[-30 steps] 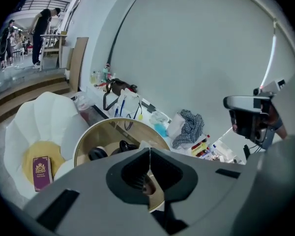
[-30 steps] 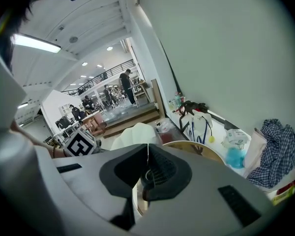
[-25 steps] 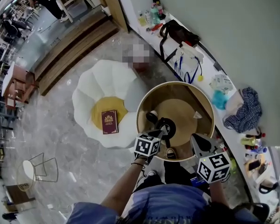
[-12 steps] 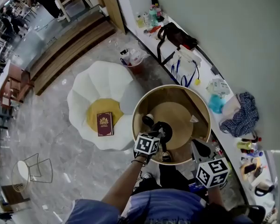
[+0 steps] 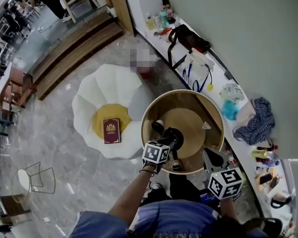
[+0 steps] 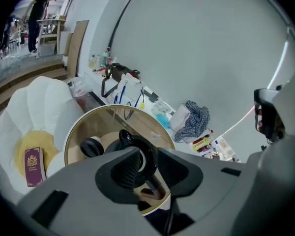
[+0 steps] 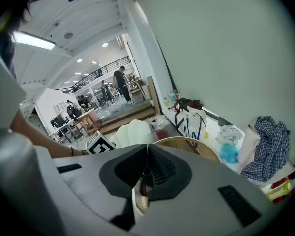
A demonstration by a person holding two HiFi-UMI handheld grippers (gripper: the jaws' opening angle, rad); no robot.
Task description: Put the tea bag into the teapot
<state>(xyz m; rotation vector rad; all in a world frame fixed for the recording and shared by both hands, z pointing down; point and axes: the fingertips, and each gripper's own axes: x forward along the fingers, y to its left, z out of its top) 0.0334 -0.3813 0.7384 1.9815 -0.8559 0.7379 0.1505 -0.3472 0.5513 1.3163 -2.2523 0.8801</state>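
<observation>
Head view: round glass table [image 5: 214, 114] with gold rim, black teapot [image 5: 175, 134] on near-left part, small dark round item [image 5: 158, 127] just beside it. Tea bag [image 5: 205, 125] lying on table to right of teapot, well apart from both grippers, not in pot. Left gripper [image 5: 168, 144] right at teapot's near side; right gripper [image 5: 211, 153] off table's near-right edge. White petal-shaped seat [image 5: 104, 88] left of table with maroon book [image 5: 111, 130] on yellow cushion. Left gripper view: left gripper [image 6: 147, 163] jaws spread apart, teapot [image 6: 140, 142] rim showing in gap, contact not clear; dark round item [image 6: 91, 146] left of pot, table rim [image 6: 71, 136] curving behind, book [image 6: 33, 160] far left. Right gripper view: right gripper [image 7: 147, 166] jaws closed together at tips, nothing seen pinched; table edge [image 7: 187, 144] beyond jaws, cluttered counter [image 7: 226, 124] along wall.
</observation>
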